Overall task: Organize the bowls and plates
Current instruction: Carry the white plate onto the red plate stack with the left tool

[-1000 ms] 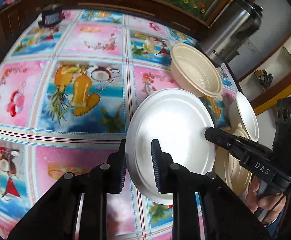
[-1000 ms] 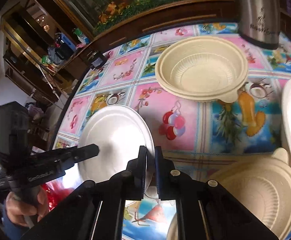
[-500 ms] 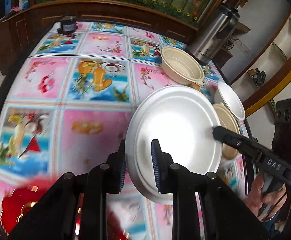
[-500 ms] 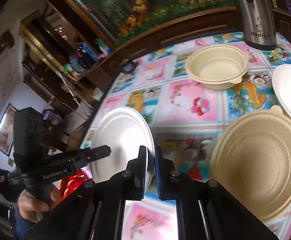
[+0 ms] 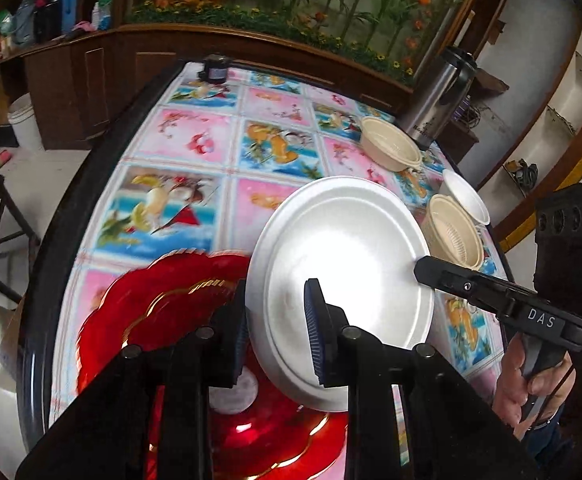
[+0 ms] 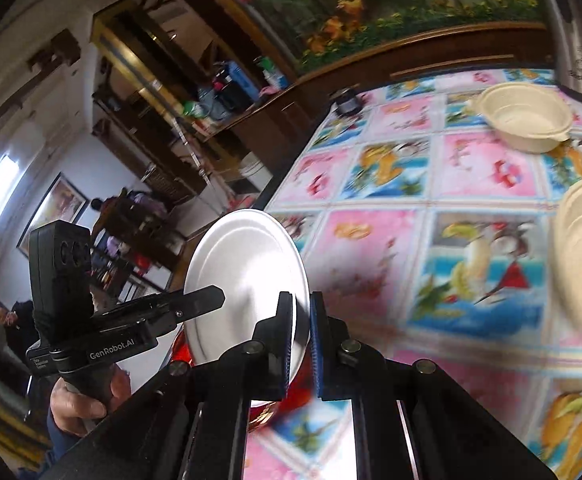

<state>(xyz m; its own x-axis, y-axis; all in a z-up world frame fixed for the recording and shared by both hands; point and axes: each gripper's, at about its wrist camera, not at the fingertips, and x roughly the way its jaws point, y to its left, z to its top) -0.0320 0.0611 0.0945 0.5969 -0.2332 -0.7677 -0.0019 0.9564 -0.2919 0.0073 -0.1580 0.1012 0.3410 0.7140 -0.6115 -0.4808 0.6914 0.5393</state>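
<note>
Far left of the worktop point(image 5: 195, 148), which is covered in a patterned fruit-print cloth: a red plate point(image 5: 163, 304) with a scalloped gold-lined edge lies flat, blurred in the left wrist view.

Directly over its right part: a white plate point(image 5: 343, 248), off the cloth, tilted, carried between both tools.

Left claw point(image 5: 277, 328): grasping the plate's near-left rim, one pad behind the underside and one over the upper face. Its jaws have just been opening a little, with the rim between them.

Right claw point(image 6: 301, 332): clenched tight on the opposite rim, the edge pinched between the blue pads. A hand point(image 5: 527, 384) grips its handle at the frame's right edge.

Right of the carried plate, on the cloth: a beige ribbed bowl point(image 5: 455, 236), with a small white dish point(image 5: 467, 196) just behind it, touching or overlapping; cannot tell which.

Further back: a second beige bowl point(image 5: 389, 148), standing alone just in front of a steel flask point(image 5: 439, 96) at the worktop's far right corner.

Far edge, centre-left: a small dark object point(image 5: 215, 72), too small to identify.
</note>
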